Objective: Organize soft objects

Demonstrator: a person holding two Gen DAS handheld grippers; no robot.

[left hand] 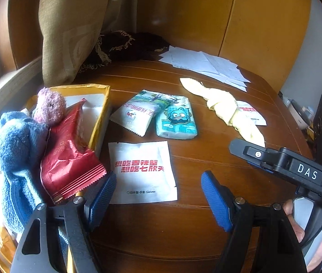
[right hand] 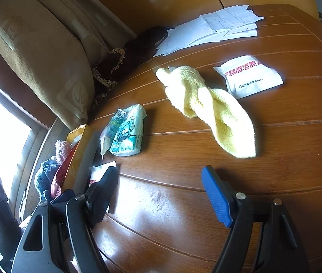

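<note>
Both grippers, left (left hand: 158,195) and right (right hand: 159,193), are hovering with fingers apart, empty; box (left hand: 101,113) is holding toys, while yellow towel (right hand: 208,109) and packets (left hand: 142,170) are waiting mid-table.

bare wooden table (right hand: 172,204) lies open near the camera; yellow towel (right hand: 208,107), tissue pack (right hand: 128,134) and white glove packet (right hand: 249,77) clutter the far half

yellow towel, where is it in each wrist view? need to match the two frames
Left wrist: yellow towel sits right of centre, upper-middle, beyond the right gripper.
Right wrist: the towel sits centre-right, mid-frame, beyond the fingers.
Shared landmark: blue cartoon tissue pack, left of the towel in both.
</note>
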